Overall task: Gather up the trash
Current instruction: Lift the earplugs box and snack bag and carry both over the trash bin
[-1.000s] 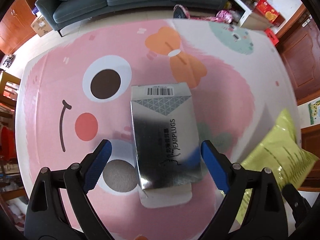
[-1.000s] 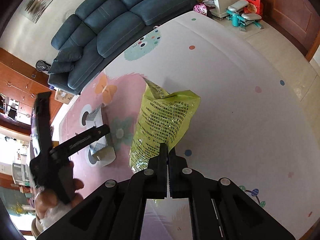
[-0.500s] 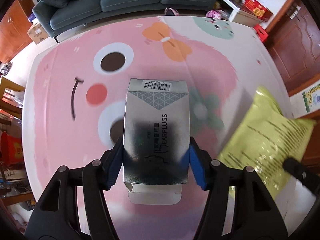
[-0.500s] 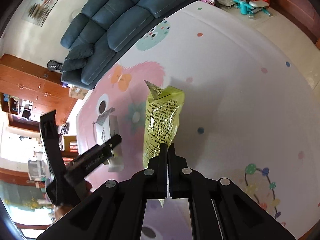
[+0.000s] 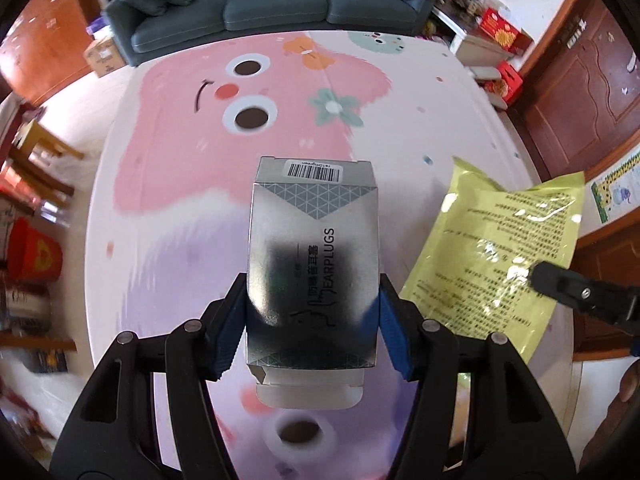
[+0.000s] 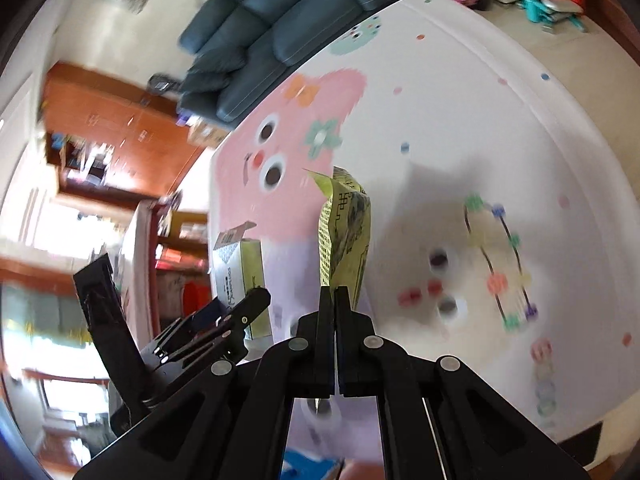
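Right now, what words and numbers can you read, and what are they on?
"EARPLUGS": on the silver box in the left tongs.
Characters beside it and the barcode digits: too small to read.
Print on the yellow bag in the right tongs: too blurred.

Both grippers are black plastic with silver screws; the left gripper (image 5: 312, 320) has ribbed blue pads (image 5: 394, 340).

From above the play mat (image 5: 160, 208), our left wrist view faces the far sofa (image 5: 276, 4); our right view looks down-left. Both share mat (image 6: 460, 120), sofa (image 6: 280, 40), and the other gripper.
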Demonstrator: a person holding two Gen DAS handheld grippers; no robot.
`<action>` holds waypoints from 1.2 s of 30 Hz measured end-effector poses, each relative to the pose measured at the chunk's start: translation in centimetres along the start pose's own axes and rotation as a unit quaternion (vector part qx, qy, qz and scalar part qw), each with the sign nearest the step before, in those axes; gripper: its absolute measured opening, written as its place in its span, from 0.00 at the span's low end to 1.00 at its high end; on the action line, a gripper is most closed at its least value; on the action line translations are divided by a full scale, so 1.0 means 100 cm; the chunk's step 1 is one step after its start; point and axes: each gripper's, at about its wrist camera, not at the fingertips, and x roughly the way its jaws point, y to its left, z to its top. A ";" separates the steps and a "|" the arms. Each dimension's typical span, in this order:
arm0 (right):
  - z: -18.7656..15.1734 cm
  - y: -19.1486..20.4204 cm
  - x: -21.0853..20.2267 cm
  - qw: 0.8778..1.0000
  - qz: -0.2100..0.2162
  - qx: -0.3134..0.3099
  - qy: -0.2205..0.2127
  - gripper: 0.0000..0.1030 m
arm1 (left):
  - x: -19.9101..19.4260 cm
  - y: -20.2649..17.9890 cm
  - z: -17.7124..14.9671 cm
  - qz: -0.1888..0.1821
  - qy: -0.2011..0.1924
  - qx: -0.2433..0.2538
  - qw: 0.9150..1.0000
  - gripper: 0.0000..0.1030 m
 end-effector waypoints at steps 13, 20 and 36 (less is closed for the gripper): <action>-0.171 -0.062 -0.087 0.991 0.017 -0.102 0.087 0.01 | -0.077 -0.070 -0.204 0.009 0.011 -0.065 0.998 0.55; -0.237 -0.096 -0.089 0.986 0.011 -0.119 0.112 0.01 | -0.090 -0.082 -0.267 -0.013 0.017 -0.053 0.998 0.56; -0.307 -0.217 0.058 0.985 -0.084 -0.039 0.144 0.01 | 0.065 -0.075 -0.349 -0.036 0.070 0.004 0.997 0.56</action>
